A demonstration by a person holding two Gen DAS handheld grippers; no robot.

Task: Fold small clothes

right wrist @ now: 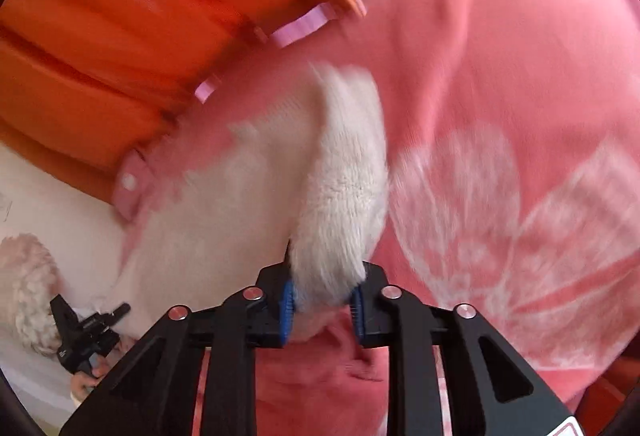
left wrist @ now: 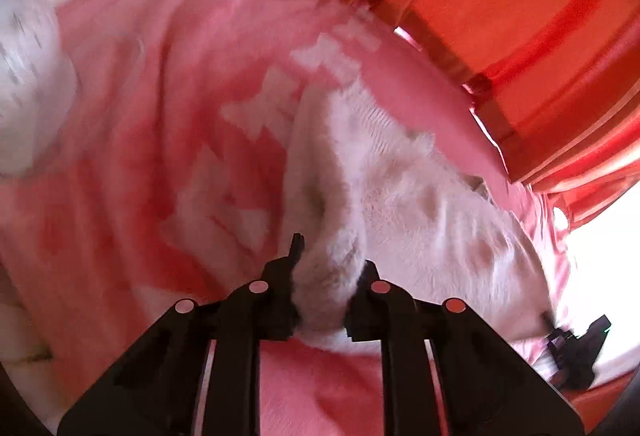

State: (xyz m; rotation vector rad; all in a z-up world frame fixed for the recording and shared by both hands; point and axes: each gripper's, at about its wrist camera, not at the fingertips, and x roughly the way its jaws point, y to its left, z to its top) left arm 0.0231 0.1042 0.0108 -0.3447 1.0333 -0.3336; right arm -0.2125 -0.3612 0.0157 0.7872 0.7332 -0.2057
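Observation:
A small pink fleece garment [left wrist: 132, 108] with a white print, white fuzzy lining and snap buttons fills both views, blurred by motion; it also shows in the right wrist view [right wrist: 500, 84]. My left gripper [left wrist: 326, 288] is shut on a fold of the white fuzzy lining [left wrist: 400, 196]. My right gripper [right wrist: 324, 300] is shut on another bunched fold of the same lining [right wrist: 344, 172]. Each gripper shows small at the edge of the other's view: the right one [left wrist: 576, 352], the left one [right wrist: 84, 336]. The garment hangs between them.
Orange striped fabric [left wrist: 520, 16] lies behind the garment, also in the right wrist view [right wrist: 120, 36]. A white surface [right wrist: 52, 204] lies below. A white fluffy item [right wrist: 28, 288] sits at the left edge, and a white item [left wrist: 28, 84] at the far left.

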